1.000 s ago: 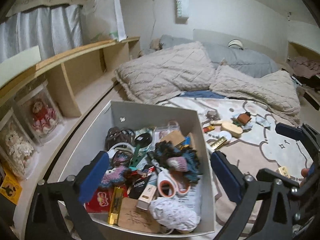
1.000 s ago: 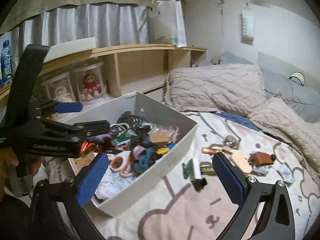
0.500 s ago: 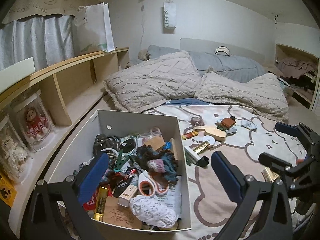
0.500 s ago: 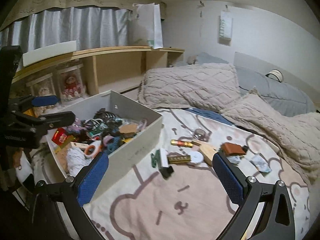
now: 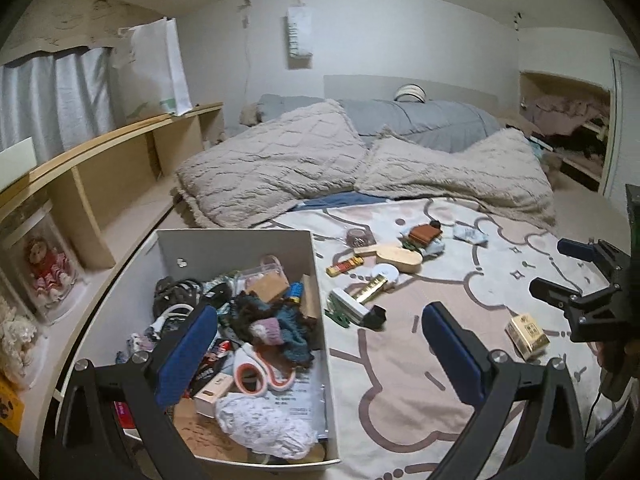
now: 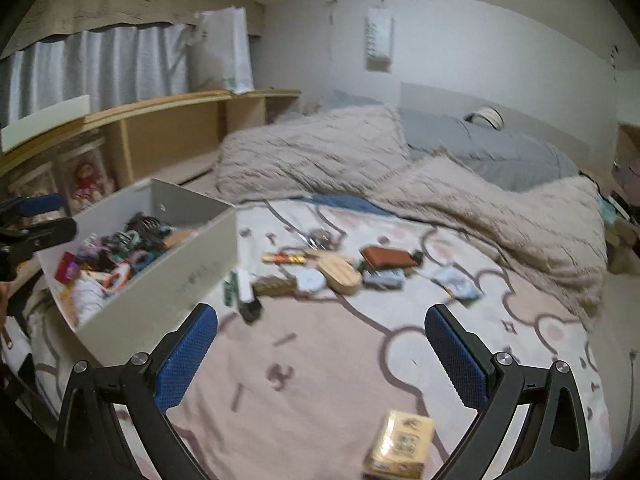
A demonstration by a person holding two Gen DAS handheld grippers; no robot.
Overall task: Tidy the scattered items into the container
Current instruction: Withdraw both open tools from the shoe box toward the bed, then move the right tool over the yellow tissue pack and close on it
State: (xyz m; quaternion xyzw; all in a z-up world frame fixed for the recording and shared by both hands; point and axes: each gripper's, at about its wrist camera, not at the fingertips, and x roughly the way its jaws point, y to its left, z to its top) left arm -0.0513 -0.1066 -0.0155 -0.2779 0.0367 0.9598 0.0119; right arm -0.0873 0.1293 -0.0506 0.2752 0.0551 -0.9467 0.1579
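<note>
A grey box (image 5: 240, 240) full of small items sits on the bed at the left; it also shows in the right wrist view (image 6: 188, 276). Scattered items lie on the blanket: a wooden brush (image 5: 396, 256), a brown wallet (image 5: 424, 233), a gold bar (image 5: 370, 287), a red-gold bar (image 5: 343, 266) and a green-white clip (image 5: 348, 308). A small yellow box (image 6: 402, 446) lies just below my open, empty right gripper (image 6: 320, 352); it also shows in the left wrist view (image 5: 527, 335). My left gripper (image 5: 320, 352) is open and empty over the box's right wall.
Two beige pillows (image 5: 280, 168) and a grey duvet (image 5: 420, 124) lie at the head of the bed. A wooden shelf (image 5: 100, 168) with dolls in clear cases (image 5: 44, 268) runs along the left. A closet nook (image 5: 568, 132) is far right.
Both grippers have pulled back and to the right, away from the box. The small yellow box has come into the right wrist view beneath the right gripper.
</note>
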